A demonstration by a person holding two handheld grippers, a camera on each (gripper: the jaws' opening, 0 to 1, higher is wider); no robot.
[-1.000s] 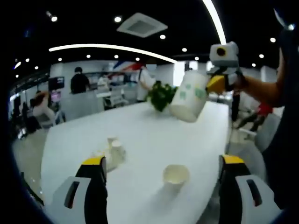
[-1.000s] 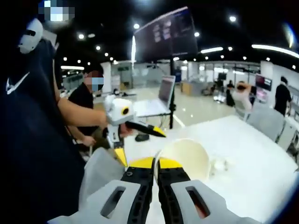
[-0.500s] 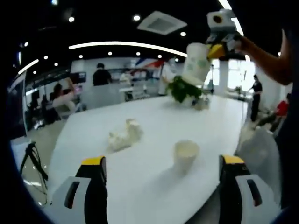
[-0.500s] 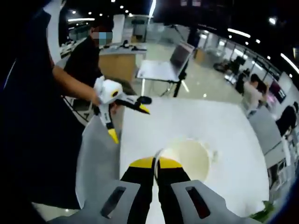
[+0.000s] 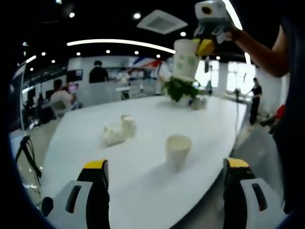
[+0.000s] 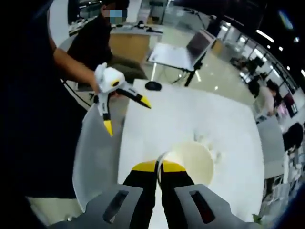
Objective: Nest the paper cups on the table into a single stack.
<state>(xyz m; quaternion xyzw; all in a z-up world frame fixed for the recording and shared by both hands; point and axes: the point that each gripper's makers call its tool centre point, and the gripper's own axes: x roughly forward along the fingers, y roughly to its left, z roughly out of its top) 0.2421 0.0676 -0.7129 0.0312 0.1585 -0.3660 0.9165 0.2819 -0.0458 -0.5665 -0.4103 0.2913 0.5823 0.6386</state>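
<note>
Right tongs [image 6: 159, 167] pinch the rim of a paper cup [image 5: 186, 59], holding it high over the white surface [image 5: 143, 157]. Left tongs [image 5: 164, 167] gape wide, empty, low over the near edge. One upright cup [image 5: 177, 151] stands just ahead; farther left, what looks like tumbled cups [image 5: 116, 131].

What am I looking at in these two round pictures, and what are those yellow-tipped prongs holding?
A person holds a two-jaw tool in each hand, with a camera riding on each. In the left gripper view, the left gripper stands open over a white table. On it stand an upright white paper cup, a small cluster of other white cups and a green plant. The right gripper is raised high, pinching the rim of a white paper cup with green marks. The right gripper view looks down into that cup.
</note>
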